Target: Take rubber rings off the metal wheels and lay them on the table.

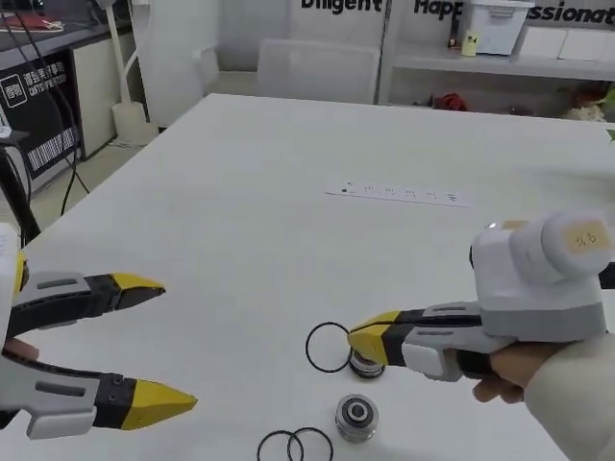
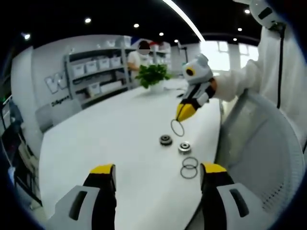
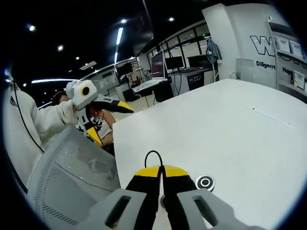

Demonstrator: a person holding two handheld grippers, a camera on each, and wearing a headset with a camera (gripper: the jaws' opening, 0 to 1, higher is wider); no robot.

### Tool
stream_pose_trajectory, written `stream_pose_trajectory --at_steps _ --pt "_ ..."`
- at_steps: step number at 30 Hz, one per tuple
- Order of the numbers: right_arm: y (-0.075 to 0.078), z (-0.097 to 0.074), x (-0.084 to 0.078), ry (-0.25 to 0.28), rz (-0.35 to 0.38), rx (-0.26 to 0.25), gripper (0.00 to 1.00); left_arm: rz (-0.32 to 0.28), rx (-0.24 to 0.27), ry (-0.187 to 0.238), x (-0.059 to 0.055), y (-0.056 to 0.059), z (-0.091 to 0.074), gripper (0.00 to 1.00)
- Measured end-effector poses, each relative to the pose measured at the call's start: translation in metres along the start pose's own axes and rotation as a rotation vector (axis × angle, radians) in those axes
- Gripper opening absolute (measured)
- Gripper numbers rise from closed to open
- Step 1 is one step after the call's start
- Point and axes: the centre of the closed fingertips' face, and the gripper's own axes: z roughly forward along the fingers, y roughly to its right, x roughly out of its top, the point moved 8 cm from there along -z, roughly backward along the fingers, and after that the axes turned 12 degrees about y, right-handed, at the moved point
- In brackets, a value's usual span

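Right gripper [image 1: 369, 341], pressed shut on a rubber ring [image 1: 327, 347] beside its metal wheel [image 1: 365, 366], is held low for laying it on the table [image 1: 288, 221] near two freed rings [image 1: 295, 446], while the left gripper [image 1: 174, 344] is kept spread aside.

Matt white table [image 1: 288, 221], shiny metal wheel [image 1: 356, 419], black rubber ring [image 1: 307, 348]

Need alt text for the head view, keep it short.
Right gripper, jaws shut, pinches a black ring beside a metal wheel on a white table. Left gripper hangs open at the left; a second wheel and two loose rings lie nearer the camera.
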Motion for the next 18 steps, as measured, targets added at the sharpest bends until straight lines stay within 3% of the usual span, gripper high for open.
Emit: stream_pose_trajectory --at_steps 9,18 --pt "-0.004 0.009 -0.001 -0.024 -0.001 0.012 0.0 -0.006 0.015 0.01 -0.004 -0.003 -0.005 0.77" --pt "-0.007 0.018 -0.005 -0.058 -0.004 0.017 0.0 -0.025 0.0 0.015 -0.012 -0.003 -0.004 0.81"
